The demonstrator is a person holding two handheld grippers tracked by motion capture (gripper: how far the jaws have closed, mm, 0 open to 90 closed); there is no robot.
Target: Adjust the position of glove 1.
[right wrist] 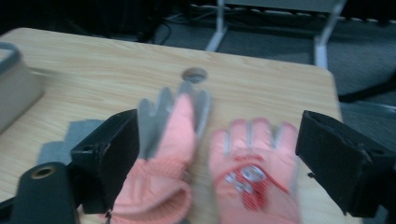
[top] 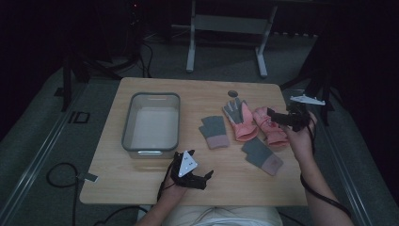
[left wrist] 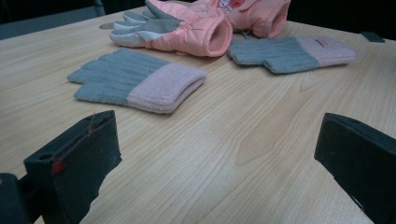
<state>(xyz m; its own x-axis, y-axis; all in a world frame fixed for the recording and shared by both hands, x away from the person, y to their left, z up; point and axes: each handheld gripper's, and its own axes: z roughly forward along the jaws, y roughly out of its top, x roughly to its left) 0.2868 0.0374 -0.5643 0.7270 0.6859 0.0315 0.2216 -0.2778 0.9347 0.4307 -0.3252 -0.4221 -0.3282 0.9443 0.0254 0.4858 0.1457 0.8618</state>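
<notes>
- The left gripper [top: 205,177] rested low at the near edge of the pale wooden table [top: 141,179], its jaws spread wide and holding nothing.
- Just ahead of it in the left gripper view lay a grey knitted glove with a pink ribbed cuff [left wrist: 138,81], flat on the wood; a second one of the same kind [left wrist: 292,52] lay farther right.
- Beyond these, the right gripper [top: 273,115] hovered with jaws wide apart and empty over two padded salmon-pink winter gloves [right wrist: 170,154] [right wrist: 254,172] lying side by side, fingers pointing away.
- These padded gloves looked light, soft and squashy; a pinch on the thick cuff would probably hold best, as the fingers would flop.
- A grey-rimmed clear plastic bin [top: 151,123] sat at the far left, apart from the gloves.
</notes>
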